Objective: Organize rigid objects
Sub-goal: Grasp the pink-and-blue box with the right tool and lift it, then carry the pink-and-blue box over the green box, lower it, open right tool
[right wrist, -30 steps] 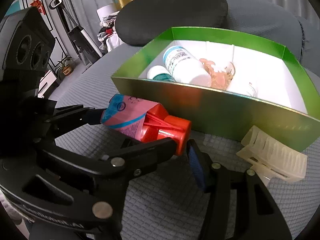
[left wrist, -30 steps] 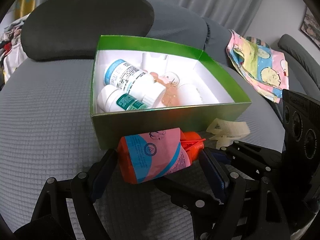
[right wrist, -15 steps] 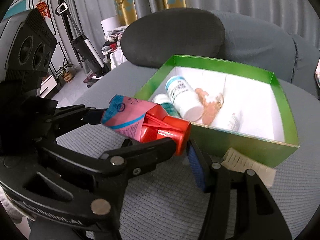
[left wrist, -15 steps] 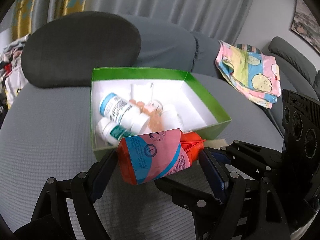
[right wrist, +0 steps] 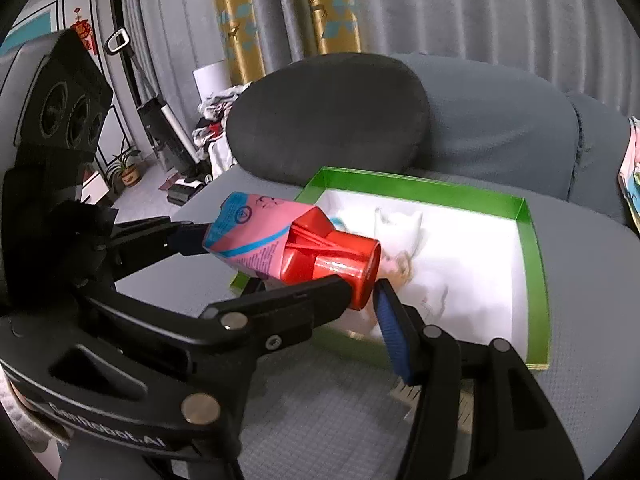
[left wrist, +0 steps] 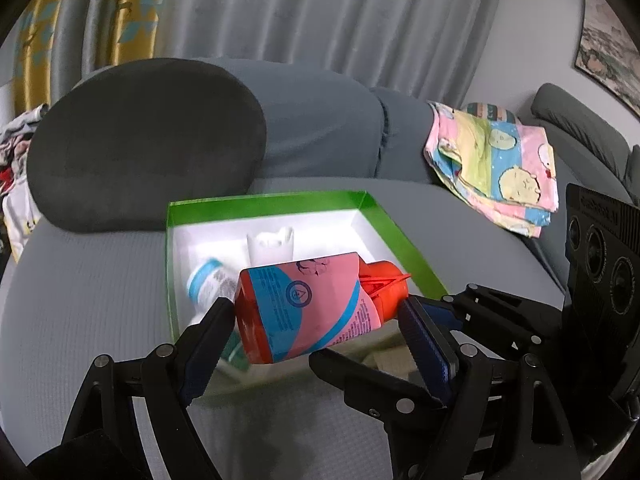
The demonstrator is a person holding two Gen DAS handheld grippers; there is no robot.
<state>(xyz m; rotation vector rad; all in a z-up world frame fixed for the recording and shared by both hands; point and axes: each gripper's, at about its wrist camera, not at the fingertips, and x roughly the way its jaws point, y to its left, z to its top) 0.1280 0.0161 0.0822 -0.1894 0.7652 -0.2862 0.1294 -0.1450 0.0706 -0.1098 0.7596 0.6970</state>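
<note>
Left gripper and right gripper jaws clamp one bottle.

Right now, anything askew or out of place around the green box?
Yes. A cream ribbed clip lies on the cushion outside the green box, just in front of its near wall. Inside, the white bottle lies on its side. The pink-and-red bottle is held sideways above the box.
</note>
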